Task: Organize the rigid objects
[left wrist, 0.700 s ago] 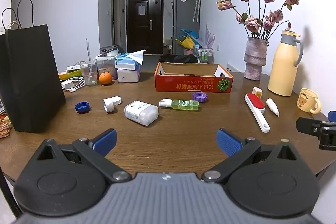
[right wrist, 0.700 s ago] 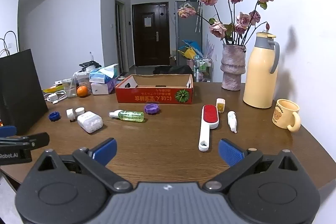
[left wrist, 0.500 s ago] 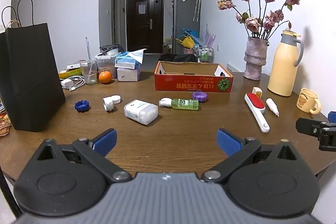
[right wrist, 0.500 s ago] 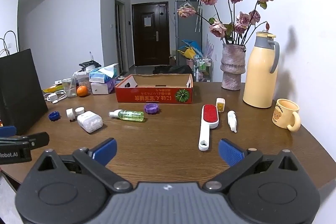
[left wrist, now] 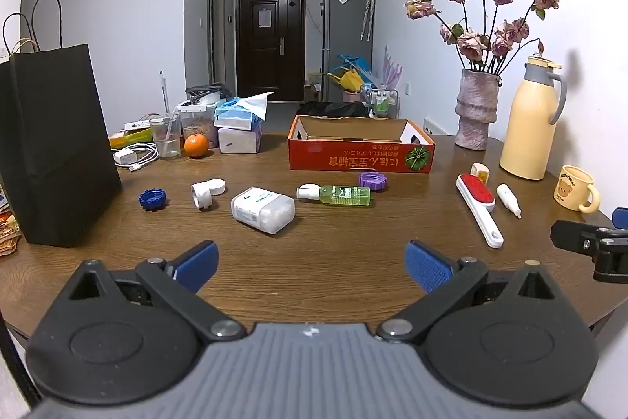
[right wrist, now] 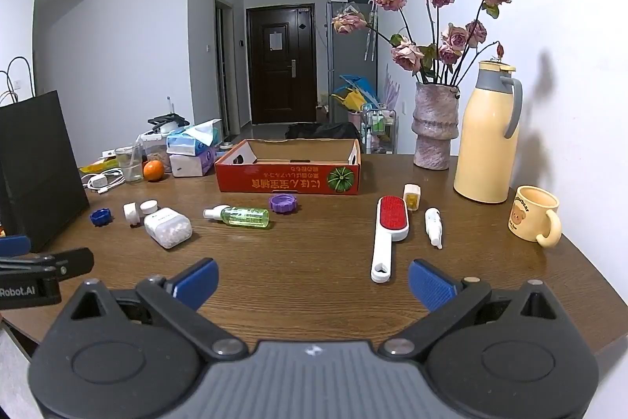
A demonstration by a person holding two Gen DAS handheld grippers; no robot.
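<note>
Black bag handles [left wrist: 33, 22] whole only in left view; both jaws spread wide, holding nothing.

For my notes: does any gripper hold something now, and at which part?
Nothing is held. The left gripper and the right gripper are both open and empty above the table.

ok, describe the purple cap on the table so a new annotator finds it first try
Start at the red cardboard box in the middle of the wooden table. Just in front of its near wall, beside the base end of the green bottle lying on its side, sits the purple cap. It is the only purple ridged ring; the other ridged cap is blue and lies far left by the black bag.
</note>
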